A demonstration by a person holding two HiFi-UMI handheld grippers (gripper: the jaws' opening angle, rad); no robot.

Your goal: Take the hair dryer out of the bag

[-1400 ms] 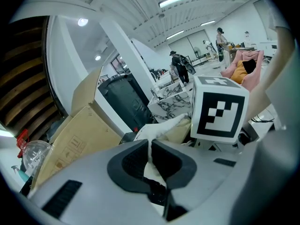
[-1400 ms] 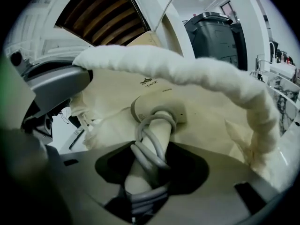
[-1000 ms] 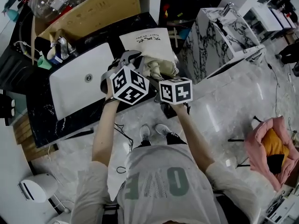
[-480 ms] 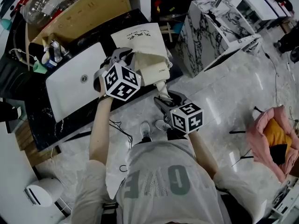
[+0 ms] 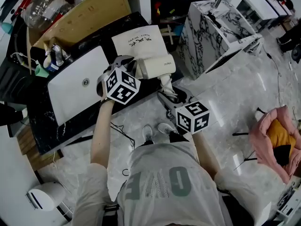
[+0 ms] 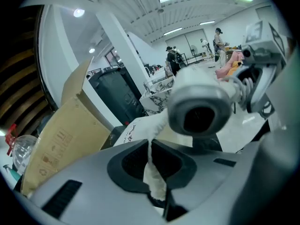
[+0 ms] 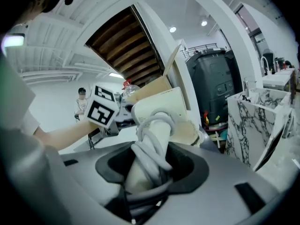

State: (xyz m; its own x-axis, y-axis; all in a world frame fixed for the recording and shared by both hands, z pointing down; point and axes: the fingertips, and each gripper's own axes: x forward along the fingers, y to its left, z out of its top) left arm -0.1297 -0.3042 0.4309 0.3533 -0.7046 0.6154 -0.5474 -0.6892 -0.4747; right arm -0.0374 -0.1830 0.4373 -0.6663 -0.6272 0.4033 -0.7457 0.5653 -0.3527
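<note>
The white hair dryer (image 5: 157, 66) hangs over the black counter's front edge, clear of the bag, its nozzle (image 6: 201, 109) facing the left gripper view. My right gripper (image 5: 168, 95) is shut on its cord-wrapped handle (image 7: 152, 149), holding it from below. The cream cloth bag (image 5: 138, 40) with dark print lies flat on the counter behind the dryer. My left gripper (image 5: 128, 63) is shut on a pinched strip of the bag's cloth (image 6: 152, 172) at its near edge, just left of the dryer.
A white sink basin (image 5: 77, 86) sits in the black counter (image 5: 42, 126) to the left, with bottles (image 5: 54, 55) behind it. A cardboard box (image 5: 84, 13) stands at the back. A marble-patterned cabinet (image 5: 216, 27) stands to the right, and a pink bag (image 5: 275, 145) lies on the floor.
The right gripper drew the hair dryer out of the bag, toward me and to the right. The bag collapsed flat. The left gripper kept its hold and sank slightly.
</note>
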